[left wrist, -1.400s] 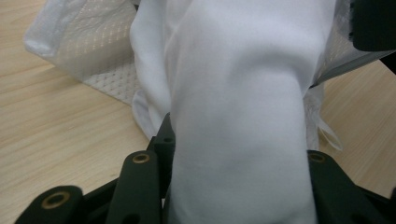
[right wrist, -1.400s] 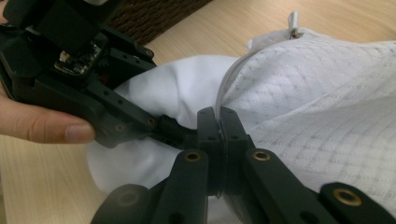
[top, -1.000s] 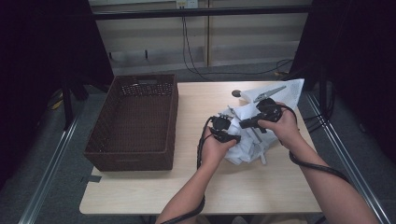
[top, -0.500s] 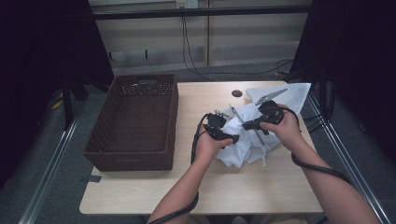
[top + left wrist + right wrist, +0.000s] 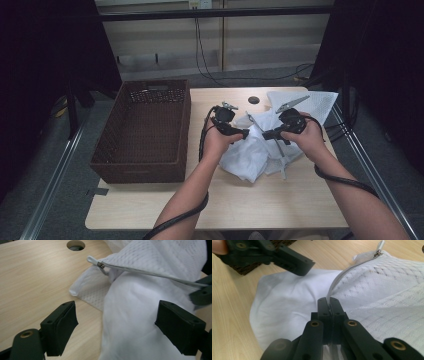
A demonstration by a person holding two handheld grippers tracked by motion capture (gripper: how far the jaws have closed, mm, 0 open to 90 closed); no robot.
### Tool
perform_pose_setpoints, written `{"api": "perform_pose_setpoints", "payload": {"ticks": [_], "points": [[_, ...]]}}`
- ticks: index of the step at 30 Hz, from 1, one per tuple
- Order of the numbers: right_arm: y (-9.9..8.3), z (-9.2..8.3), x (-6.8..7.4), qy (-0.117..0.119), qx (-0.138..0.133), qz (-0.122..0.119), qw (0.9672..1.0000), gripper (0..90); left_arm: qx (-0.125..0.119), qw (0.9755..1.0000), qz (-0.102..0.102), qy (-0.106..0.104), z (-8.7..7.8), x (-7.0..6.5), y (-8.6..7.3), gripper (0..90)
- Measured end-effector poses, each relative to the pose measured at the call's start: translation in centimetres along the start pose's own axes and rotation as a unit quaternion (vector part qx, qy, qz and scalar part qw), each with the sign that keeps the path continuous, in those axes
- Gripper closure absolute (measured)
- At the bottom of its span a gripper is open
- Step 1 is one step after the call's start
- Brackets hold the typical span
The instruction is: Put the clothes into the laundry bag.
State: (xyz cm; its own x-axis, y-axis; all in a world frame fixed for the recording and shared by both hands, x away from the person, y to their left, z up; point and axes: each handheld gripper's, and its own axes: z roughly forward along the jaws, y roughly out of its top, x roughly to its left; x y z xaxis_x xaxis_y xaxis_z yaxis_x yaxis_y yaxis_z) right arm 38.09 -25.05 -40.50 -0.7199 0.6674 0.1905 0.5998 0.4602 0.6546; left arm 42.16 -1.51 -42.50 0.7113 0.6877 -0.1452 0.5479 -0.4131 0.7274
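One mesh bag [image 5: 300, 107], one basket [image 5: 145, 130]

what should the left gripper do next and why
Probably reach for the zipper pull and pinch it. The left gripper has just been opening and grips nothing, while the right gripper is shut on the zipper edge of the mesh bag, holding it taut.
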Motion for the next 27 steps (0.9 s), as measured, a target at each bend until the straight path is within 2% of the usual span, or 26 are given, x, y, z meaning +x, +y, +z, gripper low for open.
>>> {"api": "perform_pose_setpoints", "payload": {"ticks": [6, 10, 11, 13, 15, 17, 18, 19, 20, 22, 24, 25, 27], "points": [[-0.2, 0.1, -0.1, 0.003, 0.002, -0.003, 1.0000, 89.3, -0.004, 0.9999, -0.003, 0.016, 2.1, 1.6, -0.4, 19.9], [-0.5, 0.1, -0.3, -0.002, 0.009, -0.004, 0.9999, 89.3, 0.003, 0.9997, 0.004, 0.022, 3.4, 2.5, -0.5, 22.0], [-0.6, 0.1, -0.4, 0.000, 0.009, -0.002, 1.0000, 89.3, 0.007, 0.9997, 0.011, 0.022, 3.7, 2.8, -0.5, 22.9], [-0.7, 0.0, -0.6, -0.001, 0.009, -0.003, 1.0000, 89.3, 0.006, 0.9997, 0.003, 0.024, 4.4, 3.1, -0.4, 23.8], [-0.8, 0.0, -0.8, 0.002, 0.008, 0.000, 1.0000, 89.3, 0.015, 0.9994, 0.018, 0.027, 5.0, 3.5, -0.2, 25.0], [-0.9, -0.1, -0.9, 0.003, 0.010, 0.001, 0.9999, 89.2, 0.015, 0.9994, 0.020, 0.025, 5.7, 3.6, 0.0, 25.9], [-1.0, -0.1, -1.0, 0.005, 0.009, -0.001, 0.9999, 89.2, 0.014, 0.9995, 0.015, 0.026, 6.1, 3.6, 0.1, 25.9], [-1.0, -0.2, -1.1, 0.004, 0.010, 0.000, 0.9999, 89.2, 0.020, 0.9991, 0.025, 0.027, 6.3, 3.7, 0.3, 25.9], [-1.1, -0.2, -1.2, 0.003, 0.011, 0.003, 0.9999, 89.2, 0.015, 0.9991, 0.028, 0.028, 6.6, 3.9, 0.4, 25.9], [-1.2, -0.2, -1.5, 0.004, 0.009, 0.004, 0.9999, 89.1, 0.008, 0.9995, 0.021, 0.022, 7.1, 4.0, 0.7, 25.8], [-1.3, -0.3, -1.6, 0.006, 0.009, 0.008, 0.9999, 89.1, 0.014, 0.9989, 0.035, 0.029, 7.4, 4.1, 1.1, 25.2], [-1.4, -0.2, -1.7, 0.006, 0.011, 0.006, 0.9999, 89.1, 0.011, 0.9989, 0.034, 0.029, 7.6, 4.1, 1.3, 25.2], [-1.4, -0.1, -1.7, 0.006, 0.012, 0.007, 0.9999, 89.1, 0.007, 0.9990, 0.040, 0.017, 7.9, 4.2, 1.5, 25.3]]}}
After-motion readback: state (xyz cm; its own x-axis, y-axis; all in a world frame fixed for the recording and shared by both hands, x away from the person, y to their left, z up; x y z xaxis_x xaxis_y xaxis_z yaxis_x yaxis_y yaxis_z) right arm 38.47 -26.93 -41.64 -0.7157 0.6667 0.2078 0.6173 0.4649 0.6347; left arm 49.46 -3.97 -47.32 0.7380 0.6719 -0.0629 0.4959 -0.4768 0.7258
